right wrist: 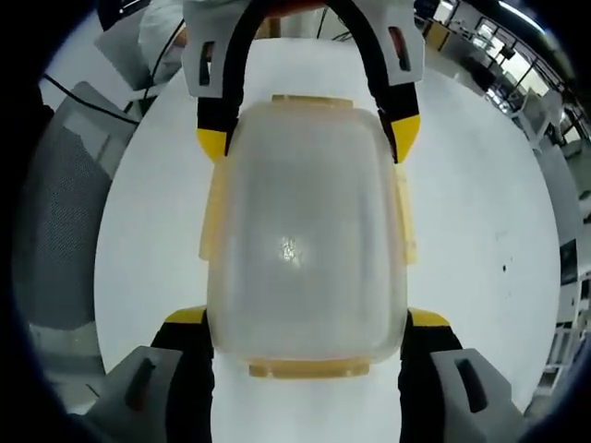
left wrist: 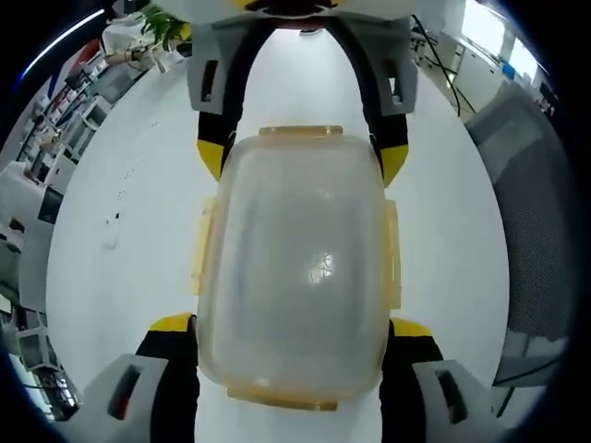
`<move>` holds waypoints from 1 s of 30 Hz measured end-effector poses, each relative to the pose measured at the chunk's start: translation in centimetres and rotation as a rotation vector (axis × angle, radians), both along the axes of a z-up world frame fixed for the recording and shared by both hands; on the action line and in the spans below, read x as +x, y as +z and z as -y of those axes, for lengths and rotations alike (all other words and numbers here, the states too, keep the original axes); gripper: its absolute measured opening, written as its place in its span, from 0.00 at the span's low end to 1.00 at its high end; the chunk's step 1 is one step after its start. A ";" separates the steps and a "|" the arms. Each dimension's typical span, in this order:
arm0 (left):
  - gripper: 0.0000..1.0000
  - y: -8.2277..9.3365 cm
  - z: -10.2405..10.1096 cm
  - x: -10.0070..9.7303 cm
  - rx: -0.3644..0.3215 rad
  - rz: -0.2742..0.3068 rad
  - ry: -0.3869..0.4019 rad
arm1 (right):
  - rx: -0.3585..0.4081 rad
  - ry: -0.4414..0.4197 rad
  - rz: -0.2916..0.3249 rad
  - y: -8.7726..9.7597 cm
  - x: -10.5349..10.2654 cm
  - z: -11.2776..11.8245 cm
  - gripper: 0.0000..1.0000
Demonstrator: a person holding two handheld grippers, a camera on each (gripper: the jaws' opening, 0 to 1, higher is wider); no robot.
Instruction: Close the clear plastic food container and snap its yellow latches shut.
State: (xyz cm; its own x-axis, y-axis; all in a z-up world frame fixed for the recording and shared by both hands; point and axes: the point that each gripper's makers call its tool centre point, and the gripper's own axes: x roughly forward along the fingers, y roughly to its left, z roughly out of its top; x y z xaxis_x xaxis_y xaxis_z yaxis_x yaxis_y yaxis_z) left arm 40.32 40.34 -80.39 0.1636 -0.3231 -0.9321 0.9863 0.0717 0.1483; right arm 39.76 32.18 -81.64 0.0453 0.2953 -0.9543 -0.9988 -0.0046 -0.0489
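Yellow-tipped left tongs (left wrist: 294, 325) stood wide apart, one jaw on each side of the clear plastic food container (left wrist: 295, 268), seemingly touching its walls at the near end. Right tongs (right wrist: 307, 319) were likewise spread, flanking the opposite end; they also showed at the top of the left gripper view. Container sat lid-on, on a white surface (left wrist: 120, 212). Yellow latches (left wrist: 202, 247) ran along its sides and ends; whether snapped, couldn't tell.

We see the clear food container (left wrist: 294, 268) lid-on, flat on the white tabletop (left wrist: 120, 221), yellow latches (left wrist: 201, 247) around its rim.
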 end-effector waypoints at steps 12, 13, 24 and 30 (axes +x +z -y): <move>0.78 0.2 0.1 3.6 -0.014 0.002 0.001 | -0.002 -0.005 0.012 0.1 3.4 0.1 0.81; 0.78 0.2 0.1 3.7 -0.014 0.002 0.000 | -0.010 -0.003 0.013 0.0 4.0 0.3 0.81; 0.78 0.2 0.5 4.8 -0.028 0.002 -0.012 | -0.019 -0.019 0.021 0.4 4.1 0.7 0.82; 0.78 0.2 0.4 4.9 -0.019 0.000 -0.014 | -0.024 -0.029 0.023 0.5 3.9 0.6 0.82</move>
State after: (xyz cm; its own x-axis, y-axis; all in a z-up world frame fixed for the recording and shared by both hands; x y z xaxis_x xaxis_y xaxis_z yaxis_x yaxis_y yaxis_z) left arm 45.21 39.92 -80.20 0.1593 -0.3433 -0.9256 0.9872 0.0608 0.1473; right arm 43.69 31.59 -81.15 0.0755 0.2706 -0.9597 -0.9971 0.0232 -0.0719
